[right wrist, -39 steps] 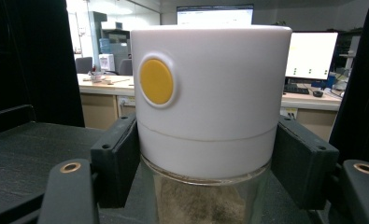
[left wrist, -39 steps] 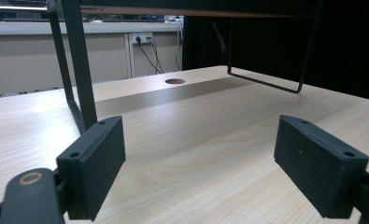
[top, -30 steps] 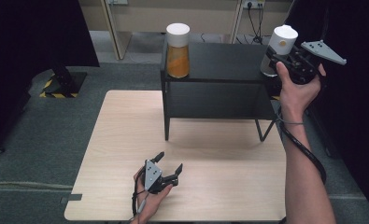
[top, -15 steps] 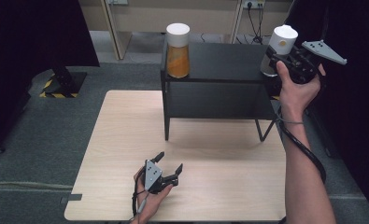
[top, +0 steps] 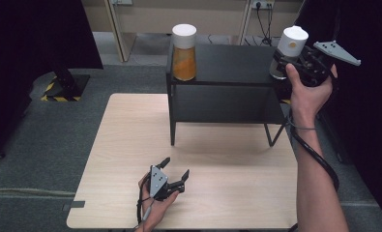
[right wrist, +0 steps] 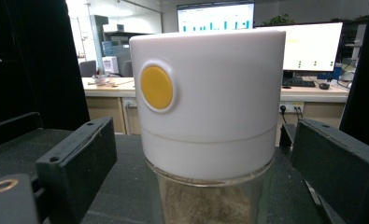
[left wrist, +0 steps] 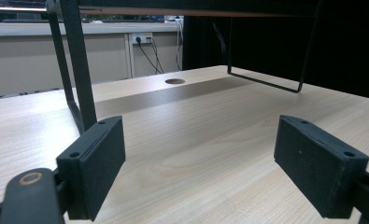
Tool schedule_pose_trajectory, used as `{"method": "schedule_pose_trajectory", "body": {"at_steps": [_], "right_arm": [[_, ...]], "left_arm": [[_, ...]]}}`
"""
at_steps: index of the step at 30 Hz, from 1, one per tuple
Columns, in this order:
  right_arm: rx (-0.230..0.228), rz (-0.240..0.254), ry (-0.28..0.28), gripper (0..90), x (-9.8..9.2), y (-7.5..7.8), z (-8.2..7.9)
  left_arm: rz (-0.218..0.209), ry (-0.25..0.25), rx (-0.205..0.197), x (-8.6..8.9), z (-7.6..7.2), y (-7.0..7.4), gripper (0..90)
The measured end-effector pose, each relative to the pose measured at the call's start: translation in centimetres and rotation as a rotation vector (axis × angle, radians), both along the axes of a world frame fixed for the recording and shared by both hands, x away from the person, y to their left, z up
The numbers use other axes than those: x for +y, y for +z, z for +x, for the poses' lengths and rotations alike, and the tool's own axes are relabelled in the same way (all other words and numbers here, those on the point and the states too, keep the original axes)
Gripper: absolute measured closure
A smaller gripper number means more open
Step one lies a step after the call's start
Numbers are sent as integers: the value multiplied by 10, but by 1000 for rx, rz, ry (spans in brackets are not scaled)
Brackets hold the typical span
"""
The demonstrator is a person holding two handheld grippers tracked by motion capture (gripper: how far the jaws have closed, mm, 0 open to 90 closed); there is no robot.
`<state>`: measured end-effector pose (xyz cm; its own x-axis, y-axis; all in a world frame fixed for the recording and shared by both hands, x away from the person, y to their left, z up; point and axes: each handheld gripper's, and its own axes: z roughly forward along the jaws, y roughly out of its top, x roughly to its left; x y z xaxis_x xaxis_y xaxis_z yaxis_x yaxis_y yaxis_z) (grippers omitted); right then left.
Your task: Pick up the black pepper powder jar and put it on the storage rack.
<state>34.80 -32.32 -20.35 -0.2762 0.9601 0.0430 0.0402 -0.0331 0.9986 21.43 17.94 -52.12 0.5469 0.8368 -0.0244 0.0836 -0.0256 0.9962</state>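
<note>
The white-lidded jar (top: 290, 52) stands upright at the right end of the black shelf (top: 227, 63), at about two o'clock from the table's middle. In the right gripper view the jar (right wrist: 209, 116), with a yellow dot on its lid and pale grains under the glass, sits between the black jaws, with a gap on each side. The right gripper (top: 286, 65) has just been opening; its jaws now stand wide around the jar, pads off it. At eleven o'clock on the shelf stands a second jar (top: 184, 52), filled with orange stuff. The shelf rests on the far half of the wooden table (top: 130, 145). At six o'clock, the left gripper (top: 175, 170) lies low on the tabletop, jaws spread wide with nothing between them.
</note>
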Motion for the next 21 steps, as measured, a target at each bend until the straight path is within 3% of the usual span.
{"method": "schedule_pose_trajectory", "body": {"at_steps": [21], "right_arm": [[-16, 31, 25, 64, -5, -8, -23]], "left_arm": [[1, 0, -1, -1, 0, 0, 156]]}}
